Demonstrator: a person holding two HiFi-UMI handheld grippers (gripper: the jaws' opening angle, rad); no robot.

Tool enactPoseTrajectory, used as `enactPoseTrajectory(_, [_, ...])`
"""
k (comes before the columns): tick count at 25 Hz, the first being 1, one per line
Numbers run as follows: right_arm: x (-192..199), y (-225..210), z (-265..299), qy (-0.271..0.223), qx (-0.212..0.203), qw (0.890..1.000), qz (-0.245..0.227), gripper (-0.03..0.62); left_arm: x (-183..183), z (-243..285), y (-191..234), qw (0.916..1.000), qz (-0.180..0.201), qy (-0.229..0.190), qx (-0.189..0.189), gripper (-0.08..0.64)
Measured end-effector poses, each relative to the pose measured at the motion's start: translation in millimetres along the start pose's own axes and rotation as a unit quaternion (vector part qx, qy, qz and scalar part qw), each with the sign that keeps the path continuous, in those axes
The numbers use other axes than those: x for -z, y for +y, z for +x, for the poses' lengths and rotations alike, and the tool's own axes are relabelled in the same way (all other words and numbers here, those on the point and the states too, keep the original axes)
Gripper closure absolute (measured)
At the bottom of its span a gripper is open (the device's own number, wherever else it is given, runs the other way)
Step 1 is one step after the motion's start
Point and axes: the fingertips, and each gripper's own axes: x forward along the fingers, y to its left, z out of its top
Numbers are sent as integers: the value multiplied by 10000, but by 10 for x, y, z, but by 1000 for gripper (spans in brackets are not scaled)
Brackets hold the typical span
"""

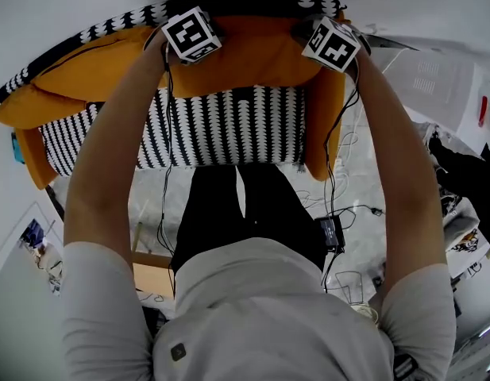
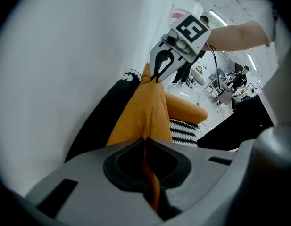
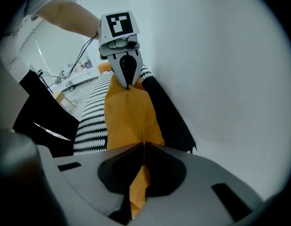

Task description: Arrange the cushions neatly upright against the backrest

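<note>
Person leaning forward, left arm (image 1: 109,157) stretching up the left of the frame, right arm (image 1: 391,157) up the right, left gripper (image 1: 191,36) and right gripper (image 1: 332,44) pointing steeply down, both clamping tight on the top edge of the orange cushion (image 1: 252,54).

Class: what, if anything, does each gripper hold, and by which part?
Both hold the same orange cushion. The left gripper and the right gripper each pinch the fabric of its upper edge, at two separate spots.
</note>
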Motion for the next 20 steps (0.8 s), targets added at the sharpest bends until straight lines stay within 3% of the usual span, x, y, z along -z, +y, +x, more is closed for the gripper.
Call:
enactPoseTrajectory(15, [-77,15,162,-112,72,9996,250,561,198,227,2,9999,-84,-56,-42,543])
enactPoseTrajectory(20, [-63,-31,100,-249,333,9979,504,522,92,57,43,9988,-153,-327,-316,537])
